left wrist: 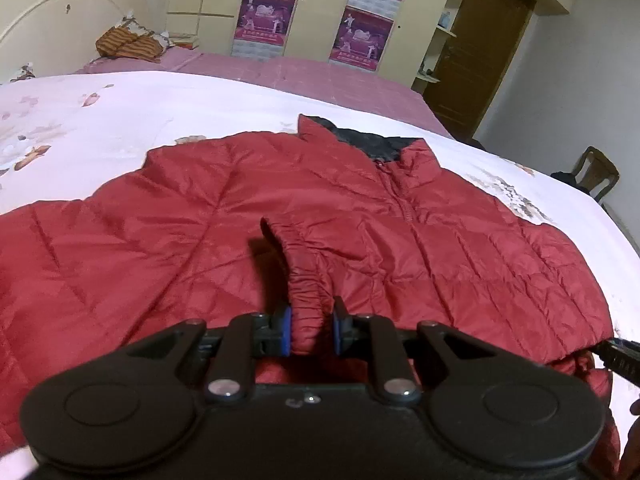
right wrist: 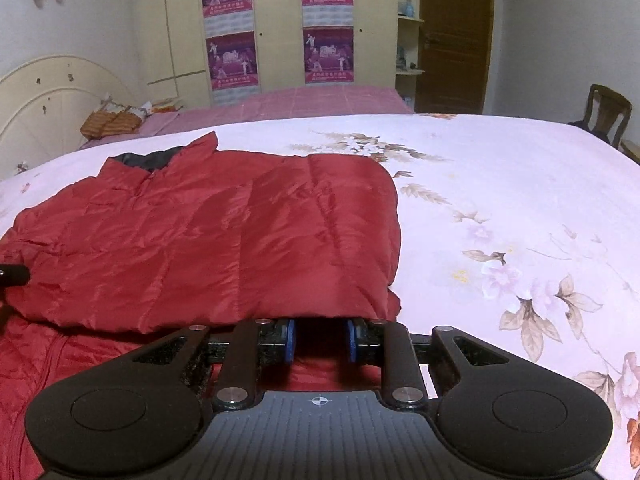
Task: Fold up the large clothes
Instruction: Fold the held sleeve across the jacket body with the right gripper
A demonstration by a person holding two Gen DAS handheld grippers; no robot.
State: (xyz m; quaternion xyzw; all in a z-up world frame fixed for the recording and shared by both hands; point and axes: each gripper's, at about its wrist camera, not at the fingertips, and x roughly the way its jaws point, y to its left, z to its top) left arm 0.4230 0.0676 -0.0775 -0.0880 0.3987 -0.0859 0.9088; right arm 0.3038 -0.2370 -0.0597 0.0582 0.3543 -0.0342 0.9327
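Observation:
A red quilted jacket (left wrist: 200,240) with a dark collar lining lies spread on the bed, collar pointing away from me. My left gripper (left wrist: 312,314) is shut on the sleeve's elastic cuff (left wrist: 306,276), which stands up between the blue pads over the jacket's chest. In the right wrist view one side of the jacket (right wrist: 240,240) is folded over the body. My right gripper (right wrist: 322,334) sits at the near edge of that fold, shut on red fabric; the fold drapes over its fingertips and hides them. Part of the right gripper (left wrist: 620,356) shows at the left view's right edge.
The bed (right wrist: 520,200) has a pale floral sheet, with wide bare sheet to the jacket's right. A pink bed (right wrist: 304,104) with striped cushions (left wrist: 128,44) lies beyond, before a cupboard with posters. A wooden chair (right wrist: 608,112) and a brown door (right wrist: 456,36) are at the far right.

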